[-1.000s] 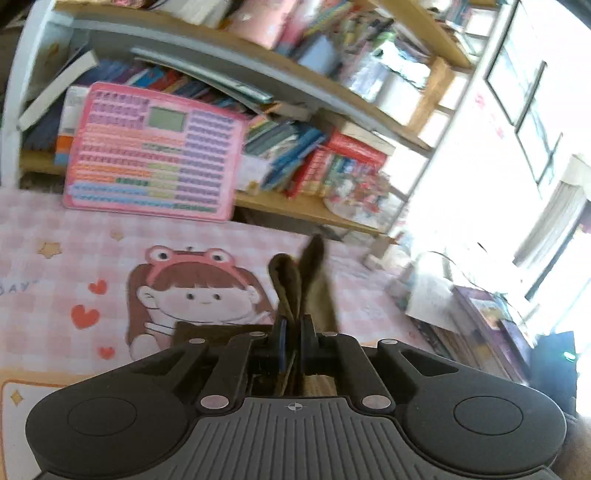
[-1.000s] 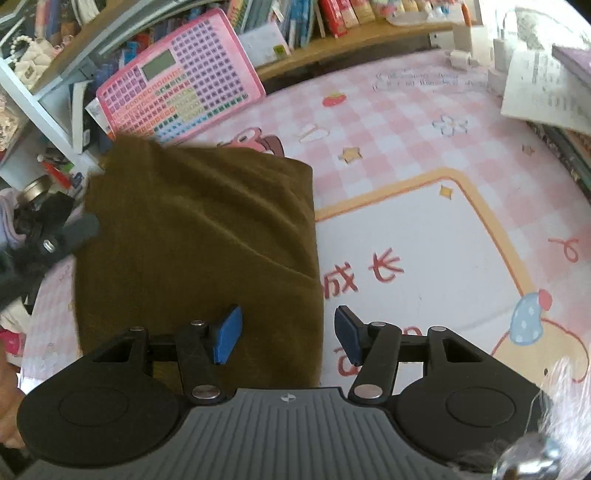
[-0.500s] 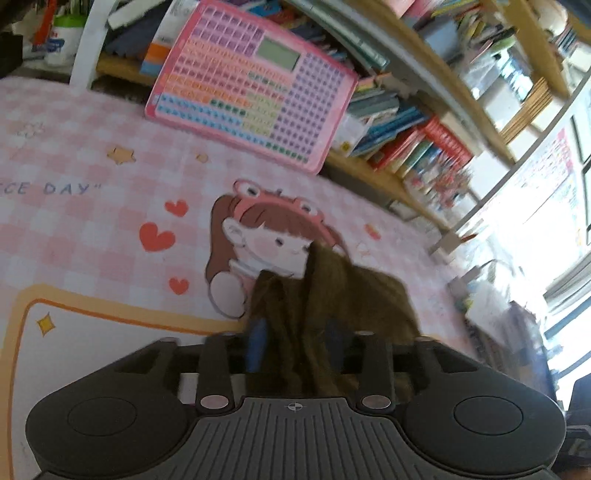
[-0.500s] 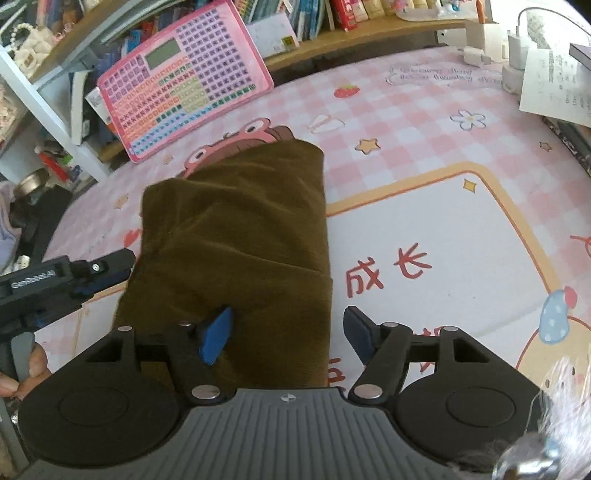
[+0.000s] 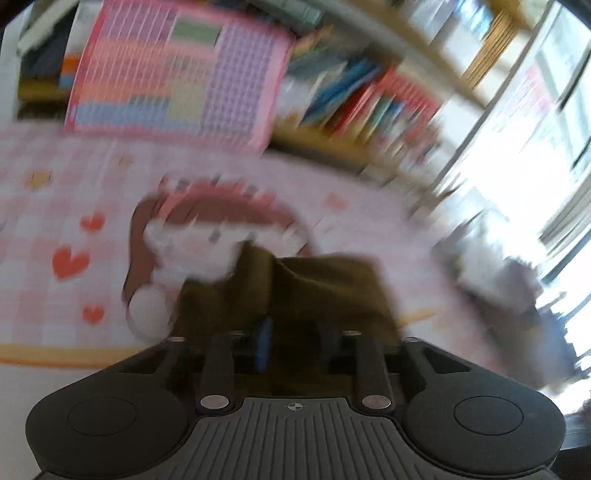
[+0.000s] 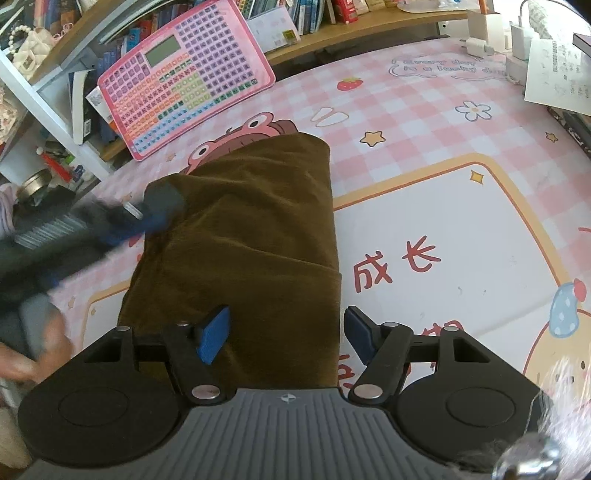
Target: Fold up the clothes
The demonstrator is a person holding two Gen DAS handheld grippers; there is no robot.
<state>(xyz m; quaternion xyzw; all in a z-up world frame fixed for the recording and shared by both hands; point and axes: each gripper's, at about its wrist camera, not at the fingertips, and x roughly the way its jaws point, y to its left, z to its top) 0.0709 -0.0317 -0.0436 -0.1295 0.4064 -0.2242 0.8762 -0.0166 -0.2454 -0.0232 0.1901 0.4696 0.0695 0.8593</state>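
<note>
Hovering nearest in the right wrist view, right gripper point(image 6: 286, 338) with blue pads point(image 6: 213, 339) spread wide and pinching nothing, left pad above the near end of the brown garment point(image 6: 255, 236), right pad over bare mat. Lying folded into a long strip on the pink checked mat point(image 6: 424, 122), running from the near edge away toward the far left, far end covering part of the printed cartoon girl point(image 6: 240, 133). Reaching in from the left, blurred, left gripper point(image 6: 147, 218) meeting the garment's left edge about midway along, a hand point(image 6: 22, 354) gripping its handle at the near left. Showing through the blurred left wrist view, left gripper point(image 5: 286, 339) with fingers set a little apart and brown cloth point(image 5: 314, 288) bunched between and ahead of them; impossible telling through the blur whether pinching it or merely lying against it. Leaning farther off against the shelf point(image 6: 354, 33), pink toy keyboard point(image 6: 184, 77), with books standing behind. Lying at the far right, white paper point(image 6: 554, 74) beside white chargers point(image 6: 480, 44).
</note>
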